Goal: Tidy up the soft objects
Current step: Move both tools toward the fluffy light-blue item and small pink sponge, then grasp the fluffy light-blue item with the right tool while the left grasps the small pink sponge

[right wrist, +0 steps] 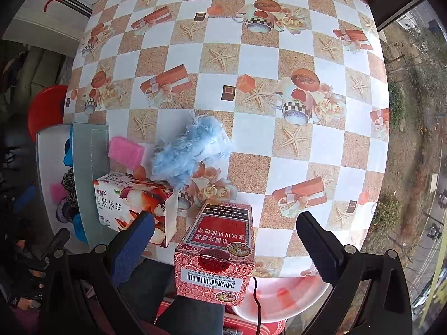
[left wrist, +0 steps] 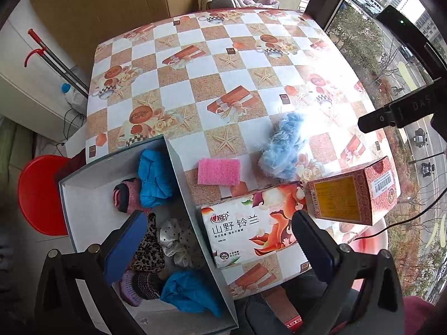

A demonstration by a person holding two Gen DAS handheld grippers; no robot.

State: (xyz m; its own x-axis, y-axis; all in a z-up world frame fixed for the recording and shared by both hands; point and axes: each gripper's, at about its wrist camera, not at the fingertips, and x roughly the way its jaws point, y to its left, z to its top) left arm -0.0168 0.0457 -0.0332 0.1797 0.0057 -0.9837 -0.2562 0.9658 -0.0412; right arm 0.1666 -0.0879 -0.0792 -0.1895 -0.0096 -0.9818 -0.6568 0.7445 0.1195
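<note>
Sorting looks well under way: on the checkered table (right wrist: 251, 55) the grey box (left wrist: 178, 173) at the left already holds blue cloths, knitted slippers and a leopard-print piece, while two soft things are still out. I judge the next move is a pick from the table, and either hand could make it.

Largest of the leftovers is the fluffy blue duster (right wrist: 190, 150), lying just beyond the tissue pack (right wrist: 134, 203) and near the red carton (right wrist: 218, 251). Smaller, the pink sponge (left wrist: 219, 171) sits flat between the box wall and the duster.

Both tools are empty, jaws spread wide: the left gripper (left wrist: 218, 240) hangs over the box edge and tissue pack, the right gripper (right wrist: 226, 240) straddles the carton (not a soft thing, I'd guess). That carton and the tissue pack stand in the way, so reaching either leftover calls for going over them.
</note>
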